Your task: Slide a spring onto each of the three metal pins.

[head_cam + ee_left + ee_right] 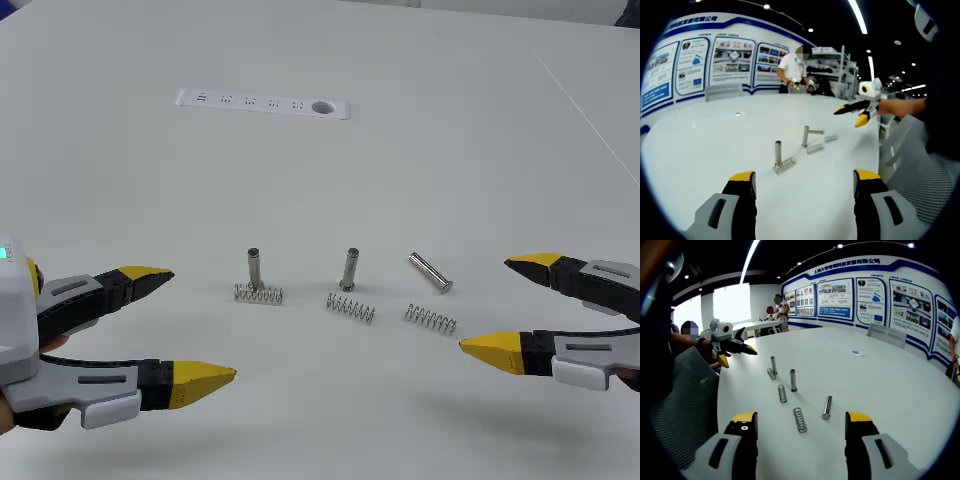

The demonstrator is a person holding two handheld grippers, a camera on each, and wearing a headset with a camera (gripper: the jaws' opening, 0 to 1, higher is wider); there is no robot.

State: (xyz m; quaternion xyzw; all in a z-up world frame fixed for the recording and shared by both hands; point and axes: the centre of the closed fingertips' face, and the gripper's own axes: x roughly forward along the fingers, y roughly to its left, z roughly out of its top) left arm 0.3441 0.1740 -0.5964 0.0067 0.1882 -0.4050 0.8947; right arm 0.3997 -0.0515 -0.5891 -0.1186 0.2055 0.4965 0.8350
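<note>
On the white table (400, 150), the left pin (254, 268) and the middle pin (349, 269) stand up. The right pin (430, 272) lies on its side. 1 spring lies flat just in front of each pin: the left spring (258, 294), the middle spring (350, 308) and the right spring (430, 319). No spring is on a pin yet. The left gripper (200, 322) and the right gripper (485, 304) hover at the 2 sides. Their jaws are spread wide apart and hold nothing. A power strip (263, 102) lies far behind.

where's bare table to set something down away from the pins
Free: the wide white tabletop between the white power strip and the row of silver metal pins; also the near edge below the small coil springs. Crowded: that pin-and-spring row.
</note>
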